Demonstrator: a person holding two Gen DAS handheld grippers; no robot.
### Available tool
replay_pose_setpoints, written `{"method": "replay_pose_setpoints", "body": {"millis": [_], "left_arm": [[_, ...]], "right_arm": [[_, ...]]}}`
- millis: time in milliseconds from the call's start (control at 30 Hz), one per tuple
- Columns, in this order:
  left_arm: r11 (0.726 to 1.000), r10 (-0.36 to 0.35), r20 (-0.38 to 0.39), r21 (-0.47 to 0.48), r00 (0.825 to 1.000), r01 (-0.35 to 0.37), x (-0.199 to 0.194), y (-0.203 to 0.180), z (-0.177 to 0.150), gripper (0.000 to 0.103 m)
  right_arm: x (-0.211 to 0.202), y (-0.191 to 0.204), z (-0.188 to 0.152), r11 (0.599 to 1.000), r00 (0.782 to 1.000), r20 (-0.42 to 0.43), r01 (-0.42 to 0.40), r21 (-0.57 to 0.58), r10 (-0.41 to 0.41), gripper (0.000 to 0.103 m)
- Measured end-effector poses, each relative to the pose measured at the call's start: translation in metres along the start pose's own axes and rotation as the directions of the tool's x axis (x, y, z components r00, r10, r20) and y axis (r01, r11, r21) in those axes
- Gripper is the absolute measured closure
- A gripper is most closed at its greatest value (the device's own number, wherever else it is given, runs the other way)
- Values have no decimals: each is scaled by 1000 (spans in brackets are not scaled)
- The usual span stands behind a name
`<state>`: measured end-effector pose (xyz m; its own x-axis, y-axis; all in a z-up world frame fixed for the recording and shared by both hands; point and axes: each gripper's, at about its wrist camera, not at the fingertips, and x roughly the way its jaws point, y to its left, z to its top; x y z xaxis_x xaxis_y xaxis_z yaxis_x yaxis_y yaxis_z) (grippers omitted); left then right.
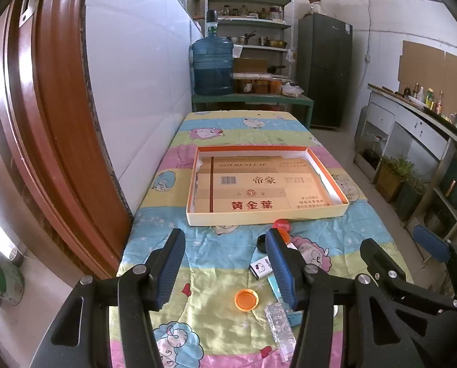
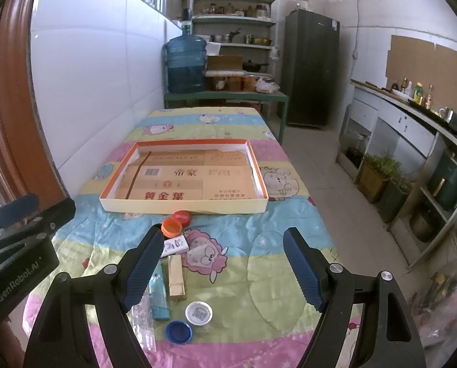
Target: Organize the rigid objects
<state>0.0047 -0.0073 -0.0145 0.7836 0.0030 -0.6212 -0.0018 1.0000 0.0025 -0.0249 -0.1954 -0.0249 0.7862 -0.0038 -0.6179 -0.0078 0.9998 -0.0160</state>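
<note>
**Both grippers wide and empty above the scattered pieces**

Your left gripper (image 1: 225,263) hangs over the near end of the table (image 1: 228,122), jaws spread wide with nothing between them but the cartoon cloth (image 1: 216,251). Your right gripper (image 2: 222,266) is likewise parted and holds nothing.

The tray (image 2: 184,207) sits mid-table, lined with flattened printed cardboard (image 2: 191,181); no loose piece lies inside it.

The pieces lie on the cloth on the near side of the tray:
- A red cap (image 2: 181,217) is just beside the tray's near wall, with an orange cap (image 2: 171,226) touching it on the near side.
- A black cap (image 1: 262,243) shows in the left view beside your left gripper's right finger.
- A small white box (image 2: 176,244) lies next to the right gripper's left finger; nearer to you lie a gold lighter (image 2: 176,279) and a teal lighter (image 2: 159,294), side by side.
- A white cap (image 2: 198,312) and a blue cap (image 2: 178,331) sit close together at the near edge.
- A clear plastic piece (image 2: 142,325) lies partly under the right gripper's left finger.
- In the left view, an upturned orange lid (image 1: 246,299) rests between your left gripper's fingers, and a white lighter (image 1: 260,266) lies just past it.
</note>
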Motion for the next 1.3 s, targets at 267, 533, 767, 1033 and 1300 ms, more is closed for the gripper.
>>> {"method": "replay_pose_setpoints", "body": {"millis": [267,533,767,1033,1300], "left_arm": [[1000,1,-1,-1,1000,-1,0,1,-1,48],[1000,1,-2,0,1000,-1,0,1,-1,48],[1000,-2,-5,1,1000,2,2,0,-4,48],[1000,-3,-7,0,1000,3,2,-1,-4,48],[1000,-3,-8,1,1000,3,2,-1,-4,48]], "right_arm": [[2,0,1,1000,1000,-4,-2,1,2,22],[7,1,-1,1000,1000,-12,-3,-1,3,22],[10,2,-2,1000,1000,-19,-5,3,5,22],[13,2,-3,1000,1000,-23,-7,3,7,22],[14,2,-4,1000,1000,-24,-7,2,7,22]]}}
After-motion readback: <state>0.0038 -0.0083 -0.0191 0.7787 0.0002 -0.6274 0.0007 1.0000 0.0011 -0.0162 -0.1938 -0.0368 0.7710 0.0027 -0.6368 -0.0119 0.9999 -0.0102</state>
